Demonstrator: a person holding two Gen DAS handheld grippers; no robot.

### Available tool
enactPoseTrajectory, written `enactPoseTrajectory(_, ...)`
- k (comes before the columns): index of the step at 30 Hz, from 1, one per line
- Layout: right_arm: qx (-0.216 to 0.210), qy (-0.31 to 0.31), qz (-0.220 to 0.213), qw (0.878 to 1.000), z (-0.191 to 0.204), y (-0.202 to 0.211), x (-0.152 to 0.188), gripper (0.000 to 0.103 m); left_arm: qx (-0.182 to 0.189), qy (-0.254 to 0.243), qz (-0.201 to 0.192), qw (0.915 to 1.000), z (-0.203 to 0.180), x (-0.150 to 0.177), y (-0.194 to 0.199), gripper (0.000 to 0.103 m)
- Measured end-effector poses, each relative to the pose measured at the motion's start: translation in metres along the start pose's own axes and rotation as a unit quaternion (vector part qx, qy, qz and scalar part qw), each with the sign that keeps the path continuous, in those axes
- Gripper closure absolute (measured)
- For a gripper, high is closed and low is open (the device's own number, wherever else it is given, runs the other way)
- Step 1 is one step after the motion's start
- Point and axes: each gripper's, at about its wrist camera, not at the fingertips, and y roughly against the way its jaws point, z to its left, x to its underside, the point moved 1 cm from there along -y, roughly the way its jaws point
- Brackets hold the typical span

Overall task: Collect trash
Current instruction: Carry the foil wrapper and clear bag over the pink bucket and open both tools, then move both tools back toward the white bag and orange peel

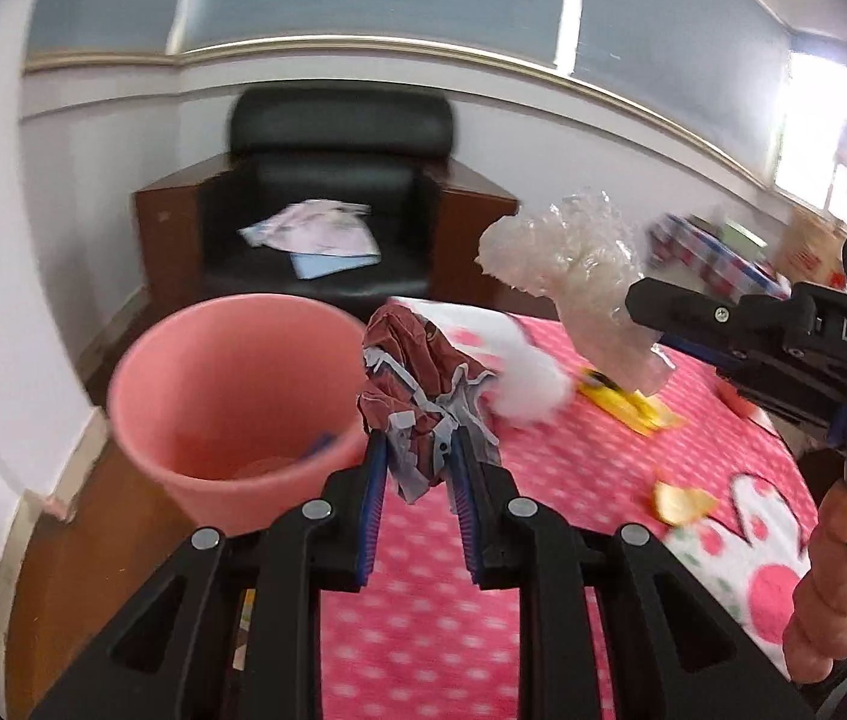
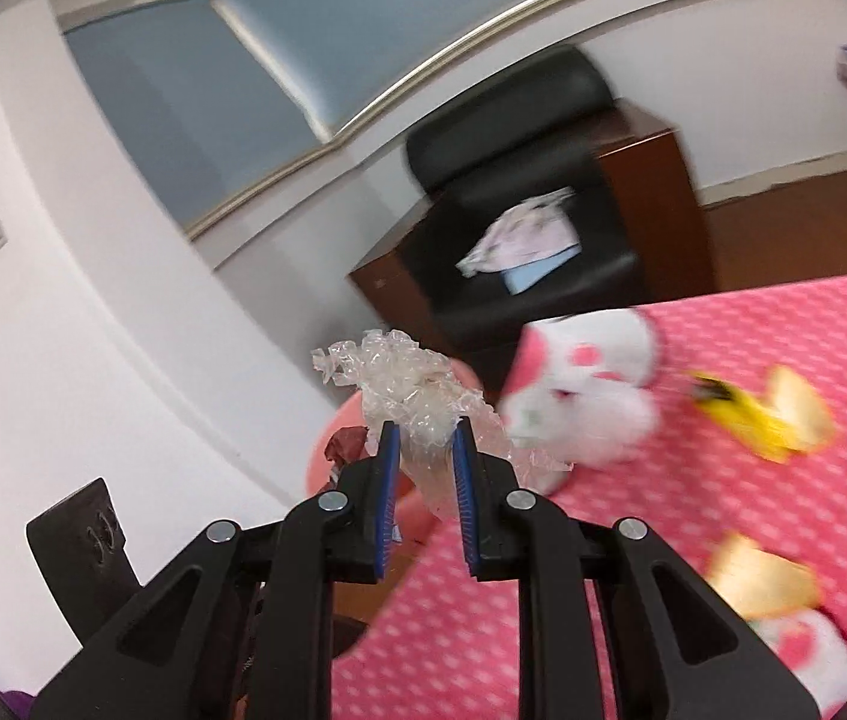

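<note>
We read only "DAS" on the right gripper (image 1: 651, 306) body in the left view; no other writing was legible. Left gripper (image 1: 417, 450) was clamped on a crumpled brown wrapper (image 1: 417, 384), held just right of the pink bin (image 1: 183, 384) rim, over the table edge. Right gripper (image 2: 426, 444) pinched a clear plastic wad (image 2: 417, 396), raised above the pink cloth (image 2: 723, 360). Left view alone showed the bin's inside, with a blue scrap (image 1: 318, 445), and the hand (image 1: 831, 570) on the right tool. Right view showed two peel pieces (image 2: 798, 408) and a yellow wrapper (image 2: 747, 411) on the cloth; bin mostly hidden there. Black chair (image 1: 327, 204) with papers (image 1: 315, 231) behind.
</note>
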Motion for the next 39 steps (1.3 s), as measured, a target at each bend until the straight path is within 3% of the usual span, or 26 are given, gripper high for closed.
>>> enactPoseTrajectory(5,-0.024,0.010,0.036,0.999,0.027,-0.055,-0.006,0.085,-0.033,0.060,0.015,0.9975,0.060,-0.007,-0.009,0.082)
enactPoseTrajectory(9,-0.036,0.001,0.071,0.997,0.039,-0.099,-0.004,0.085,-0.049,0.077,0.022,0.9956,0.089,-0.010,-0.020,0.082)
enactPoseTrajectory(19,-0.026,-0.055,0.132,0.989,0.024,-0.170,0.013,0.084,-0.053,0.072,0.054,0.9945,0.111,-0.009,-0.058,0.080)
enactPoseTrajectory(24,-0.006,-0.064,0.142,0.988,0.016,-0.182,0.013,0.078,-0.059,0.069,0.063,0.9939,0.112,-0.010,-0.073,0.070)
enactPoseTrajectory(27,-0.001,-0.054,0.143,0.988,0.014,-0.181,0.011,0.066,-0.063,0.074,0.063,0.9932,0.114,-0.010,-0.074,0.060)
enactPoseTrajectory(39,0.012,0.011,0.109,0.994,0.026,-0.134,0.011,0.063,-0.054,0.058,0.050,0.9955,0.088,-0.013,-0.050,0.059)
